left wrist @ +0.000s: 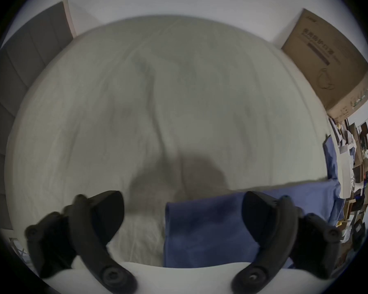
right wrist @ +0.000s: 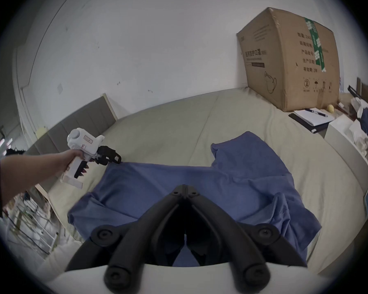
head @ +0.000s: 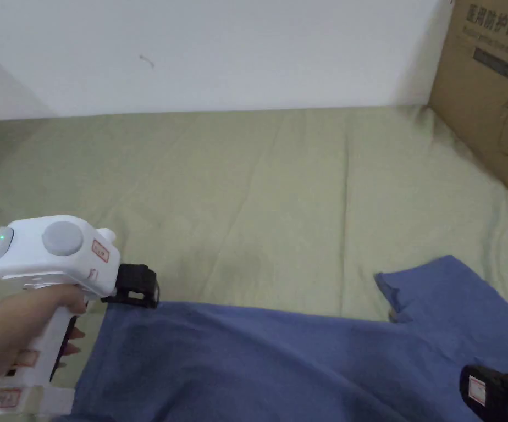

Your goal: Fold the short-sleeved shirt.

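Far left: clasps the left gripper in a hand, jaws spread wide, nothing nipped. Reaches the far left corner of the blue short-sleeved shirt. In the left gripper view, straddles that corner with cloth lying between the jaws but pressed by neither.

Middle: lies spread sideways across the near part of the green bed sheet, one sleeve pointing away toward the wall on the right, body rumpled rather than smooth. Looks like an early step: lining up a grasp at the corner, no fold made yet.

Next, probably: lower and clench on the corner, taking every layer. Then lift and carry it over the body without dragging the rest. Needs an even pull from both sides, or risks skewing the fold.

Right: hovers the right gripper low over the shirt's middle, jaws clenched tip to tip. Cannot tell whether any cloth is caught between them, since the tips hide the spot.

Farther right: leans a cardboard box against the wall at the bed's edge, well apart from the shirt.

Cuts off the shirt's near edge, the second sleeve and most of the right gripper at the bottom of the head view. Blurs the left jaws slightly.
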